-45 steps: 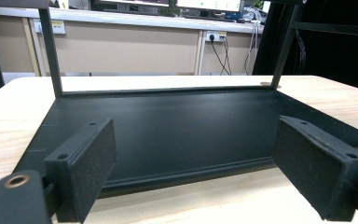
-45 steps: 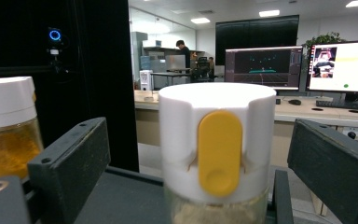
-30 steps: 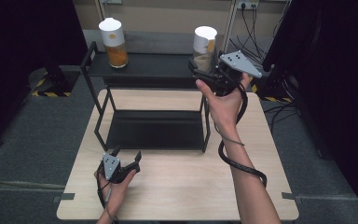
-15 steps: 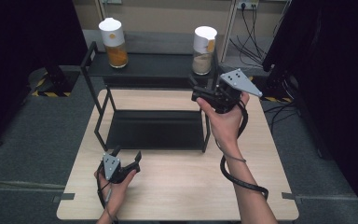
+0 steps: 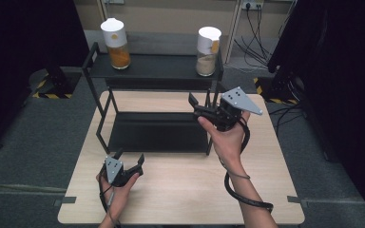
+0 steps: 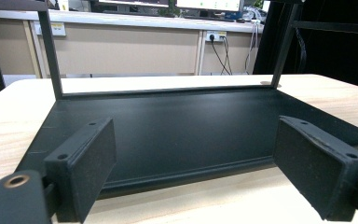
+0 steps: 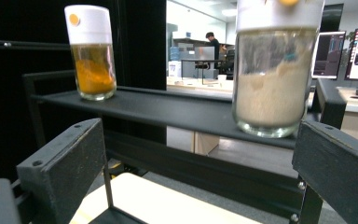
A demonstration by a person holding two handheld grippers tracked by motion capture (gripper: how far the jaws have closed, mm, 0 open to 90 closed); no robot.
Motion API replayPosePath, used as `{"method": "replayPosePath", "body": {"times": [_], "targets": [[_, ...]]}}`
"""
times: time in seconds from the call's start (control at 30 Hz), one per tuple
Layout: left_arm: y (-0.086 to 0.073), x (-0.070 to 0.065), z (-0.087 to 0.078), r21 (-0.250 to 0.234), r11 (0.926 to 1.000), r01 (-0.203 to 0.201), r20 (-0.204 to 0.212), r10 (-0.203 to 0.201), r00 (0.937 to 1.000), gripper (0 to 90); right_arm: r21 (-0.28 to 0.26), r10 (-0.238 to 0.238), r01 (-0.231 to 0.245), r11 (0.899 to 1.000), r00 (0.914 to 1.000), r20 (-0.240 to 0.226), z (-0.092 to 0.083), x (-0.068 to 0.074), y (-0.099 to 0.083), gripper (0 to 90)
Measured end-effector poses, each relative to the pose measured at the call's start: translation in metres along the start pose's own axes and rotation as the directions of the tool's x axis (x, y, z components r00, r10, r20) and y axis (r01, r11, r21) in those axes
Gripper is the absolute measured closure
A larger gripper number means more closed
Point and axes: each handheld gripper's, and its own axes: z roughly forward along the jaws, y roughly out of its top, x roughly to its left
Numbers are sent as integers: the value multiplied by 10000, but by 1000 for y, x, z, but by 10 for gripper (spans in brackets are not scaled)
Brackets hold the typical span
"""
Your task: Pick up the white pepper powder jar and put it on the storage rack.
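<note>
Wooden table (image 5: 180, 190) lies bare around your left gripper (image 5: 126, 164), resting low near the front edge, jaws spread and empty, facing the rack's lower shelf (image 5: 159, 133). Farther on, your right gripper (image 5: 200, 105) hangs raised, jaws apart, aimed at the top shelf (image 5: 161, 66). Two upright white-capped jars stand there, well apart: orange powder (image 5: 116, 40) left, beige powder (image 5: 208, 47) right.
</note>
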Motion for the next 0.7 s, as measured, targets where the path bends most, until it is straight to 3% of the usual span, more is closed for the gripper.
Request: {"method": "replayPosePath", "body": {"times": [0.7], "targets": [[-1,-1,0,-45,10000,-21,-10,21,10000,131,522,143,-127,9986,9995,-297,-19,6,-45,32]]}}
